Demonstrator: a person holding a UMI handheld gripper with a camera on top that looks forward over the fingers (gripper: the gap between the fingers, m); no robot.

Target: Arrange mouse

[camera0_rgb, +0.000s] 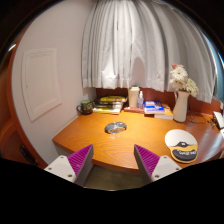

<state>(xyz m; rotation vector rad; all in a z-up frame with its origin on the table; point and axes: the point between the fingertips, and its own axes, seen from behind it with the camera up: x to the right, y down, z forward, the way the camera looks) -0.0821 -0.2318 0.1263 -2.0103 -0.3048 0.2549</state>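
A grey mouse [116, 127] lies on the wooden table [110, 148], near its middle, well beyond my fingers. A round mouse pad [182, 145] with a dark print lies at the table's right side. My gripper [113, 160] is open and empty, held in the air in front of the table's near edge, with the purple pads [146, 157] wide apart.
At the back of the table stand a dark mug [85, 107], a stack of books [110, 102], a white carton [134, 96], more books [156, 108] and a white vase with flowers [181, 98]. White curtains hang behind. A wall stands at the left.
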